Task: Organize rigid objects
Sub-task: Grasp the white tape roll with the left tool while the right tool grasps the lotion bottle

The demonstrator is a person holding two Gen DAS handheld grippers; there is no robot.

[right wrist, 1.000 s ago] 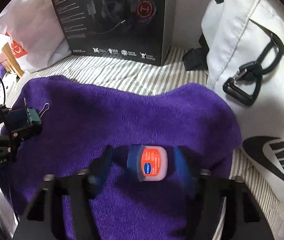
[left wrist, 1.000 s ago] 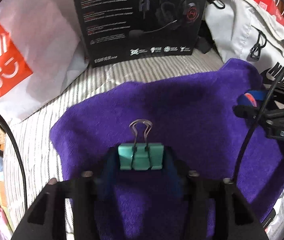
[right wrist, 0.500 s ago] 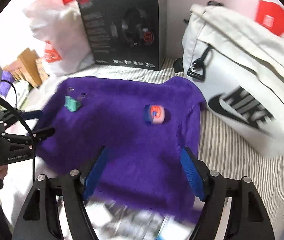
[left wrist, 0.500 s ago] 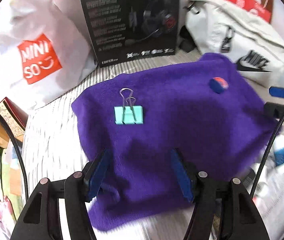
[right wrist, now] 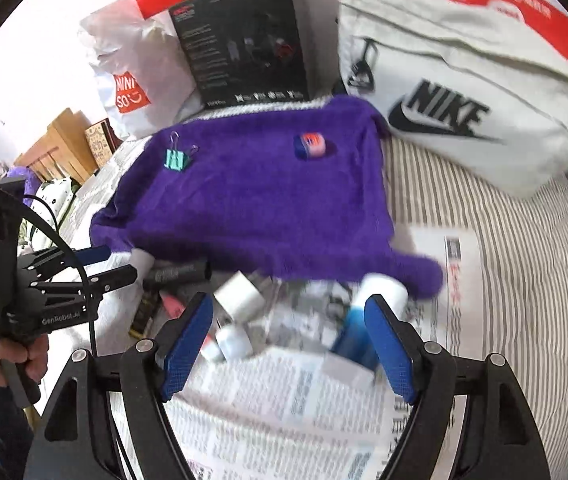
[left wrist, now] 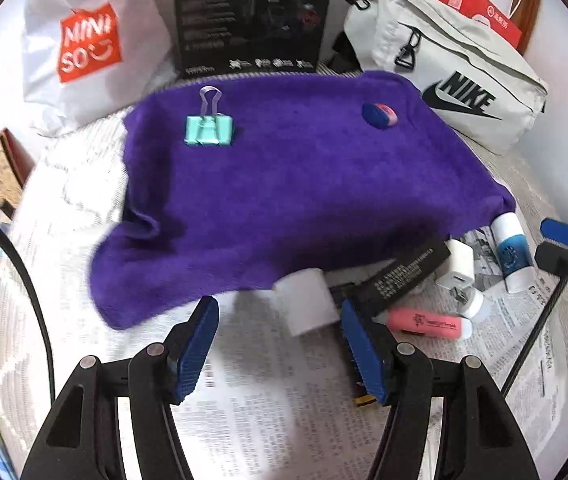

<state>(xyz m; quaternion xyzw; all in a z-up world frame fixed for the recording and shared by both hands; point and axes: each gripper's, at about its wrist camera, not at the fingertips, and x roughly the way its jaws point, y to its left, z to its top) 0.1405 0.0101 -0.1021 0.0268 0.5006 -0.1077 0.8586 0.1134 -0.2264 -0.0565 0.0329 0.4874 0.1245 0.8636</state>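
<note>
While both lie on the purple towel [left wrist: 304, 184], one teal binder clip [left wrist: 209, 129], one small jar [left wrist: 380, 113], both tools apart, empty

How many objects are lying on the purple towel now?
2: a green binder clip near its far left part, a small blue jar near its far right. Other items lie partly hidden under its near edge.

MINISO on white shopping bag [left wrist: 84, 44], NIKE on grey bag [left wrist: 456, 76], GenRobot.AI on left tool [right wrist: 108, 266]
</note>
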